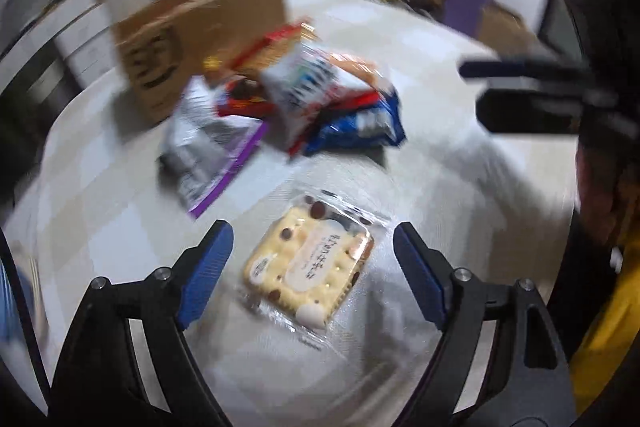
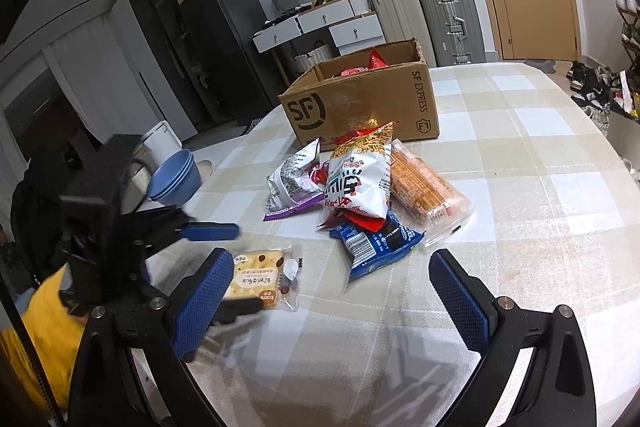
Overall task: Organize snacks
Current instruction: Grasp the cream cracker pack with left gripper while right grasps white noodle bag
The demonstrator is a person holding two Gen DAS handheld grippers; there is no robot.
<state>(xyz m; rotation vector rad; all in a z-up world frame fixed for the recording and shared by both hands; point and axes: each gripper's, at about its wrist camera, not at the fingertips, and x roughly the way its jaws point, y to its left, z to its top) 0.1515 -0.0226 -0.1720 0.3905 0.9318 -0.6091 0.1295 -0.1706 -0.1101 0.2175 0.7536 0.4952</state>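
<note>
A person in a yellow sleeve (image 2: 44, 327) holds the left gripper (image 1: 312, 255) over a checked tablecloth (image 2: 520, 187), jaws spread wide and empty, the cracker pack (image 1: 308, 263) lying flat on the cloth between its blue pads and touching neither. Beyond it, a heap of snack bags (image 2: 360, 187) sits mid-table just before an open cardboard box (image 2: 360, 99) that already holds some packets. At right, the right gripper (image 2: 332, 291) hangs above bare cloth near the heap, likewise gaping, gripping nothing.
</note>
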